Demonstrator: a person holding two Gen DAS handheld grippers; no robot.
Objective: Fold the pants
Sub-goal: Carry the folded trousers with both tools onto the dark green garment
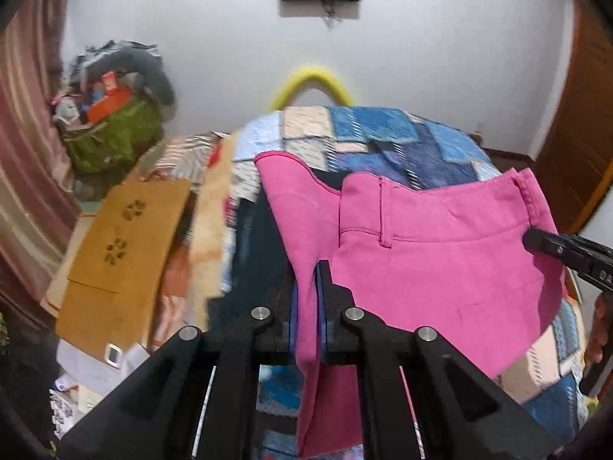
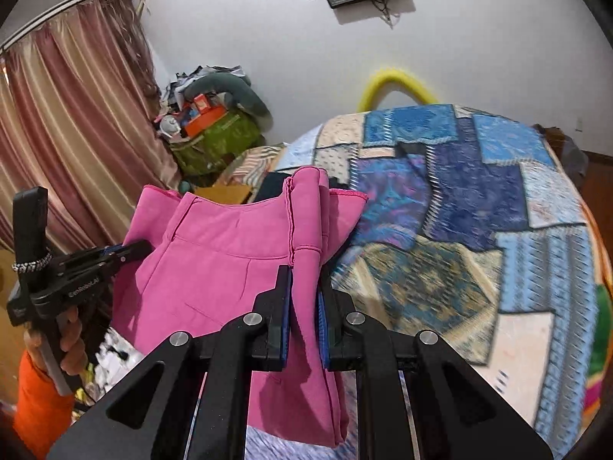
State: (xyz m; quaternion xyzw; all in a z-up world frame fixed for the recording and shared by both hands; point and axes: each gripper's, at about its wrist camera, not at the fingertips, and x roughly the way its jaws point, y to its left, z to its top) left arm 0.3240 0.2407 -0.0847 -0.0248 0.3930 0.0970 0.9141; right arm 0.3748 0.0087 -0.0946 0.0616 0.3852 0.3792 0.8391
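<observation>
Pink pants hang in the air above the patchwork bedspread, held at the waist end by both grippers. My left gripper is shut on the left edge of the pants, with fabric bunched between its jaws. My right gripper is shut on the other edge of the pink pants. The right gripper also shows at the right in the left wrist view, and the left gripper shows at the left in the right wrist view. The lower legs hang out of sight.
The bed with the patchwork cover lies under and ahead of the pants. A green bag with piled items stands by the curtain. A brown cardboard sheet lies left of the bed. A yellow curved tube leans on the wall.
</observation>
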